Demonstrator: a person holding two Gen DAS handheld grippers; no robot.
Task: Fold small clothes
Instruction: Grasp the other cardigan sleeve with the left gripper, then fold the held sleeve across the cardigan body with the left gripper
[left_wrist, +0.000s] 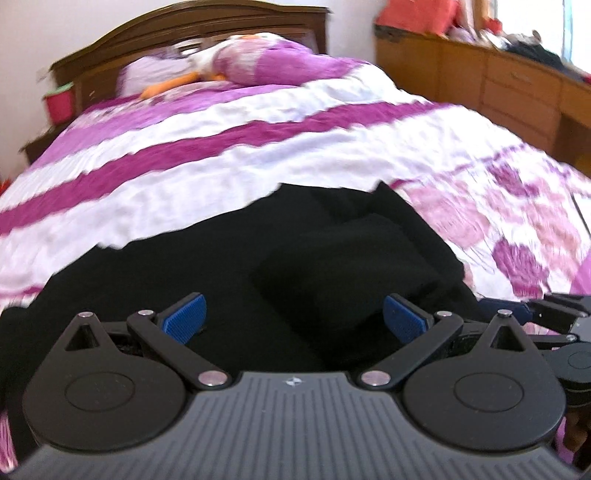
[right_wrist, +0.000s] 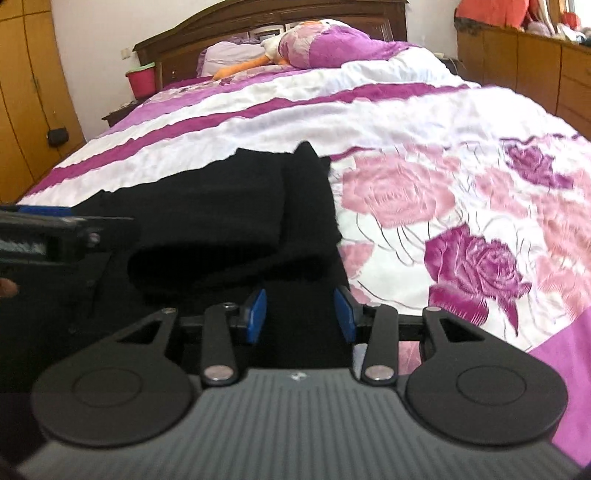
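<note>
From the left wrist we saw our left gripper (left_wrist: 294, 318) with its blue fingers (left_wrist: 184, 316) spread wide and holding nothing, poised over the black garment (left_wrist: 207, 266) lying at the bed's (left_wrist: 258, 155) near edge. A folded layer sat on top of it. The right gripper (left_wrist: 517, 312) peeked in at the far right.

From the right wrist we saw that right gripper (right_wrist: 302, 314) partly open, fingers (right_wrist: 258, 314) either side of the black garment (right_wrist: 221, 206), not clamped. The left gripper (right_wrist: 55, 221) sat by the cloth's left side.
</note>
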